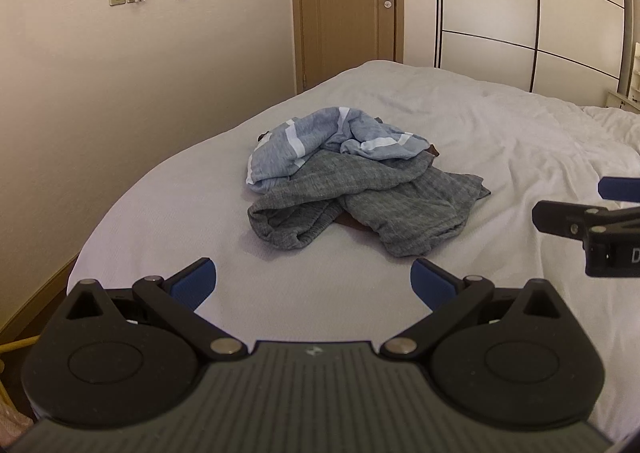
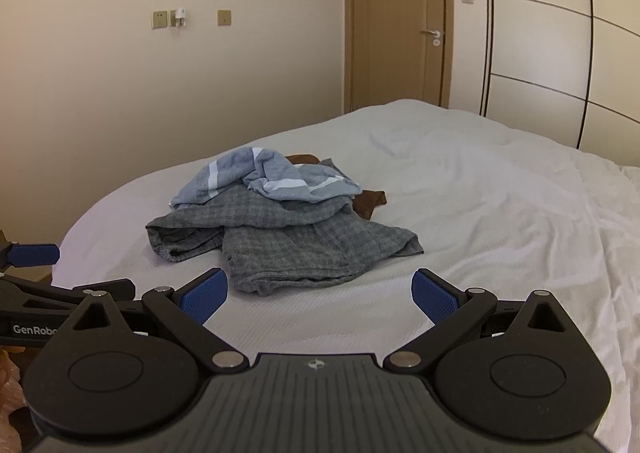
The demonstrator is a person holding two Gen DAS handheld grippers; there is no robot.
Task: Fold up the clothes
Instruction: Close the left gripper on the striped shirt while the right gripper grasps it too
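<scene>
Both the left gripper (image 1: 314, 281) and right gripper (image 2: 320, 293) are hovering spread wide and empty, while the crumpled clothes (image 2: 280, 229) are lying at twelve o'clock on the bed (image 2: 500, 213); soft, light fabric, likely best pinched at a hem.

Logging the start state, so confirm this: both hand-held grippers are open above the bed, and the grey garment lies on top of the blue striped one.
Wrong order. Both wrist views show the blue striped garment lying on top of the grey garment. The rest holds: left hand-held gripper and right hand-held gripper are open above the bed.
</scene>
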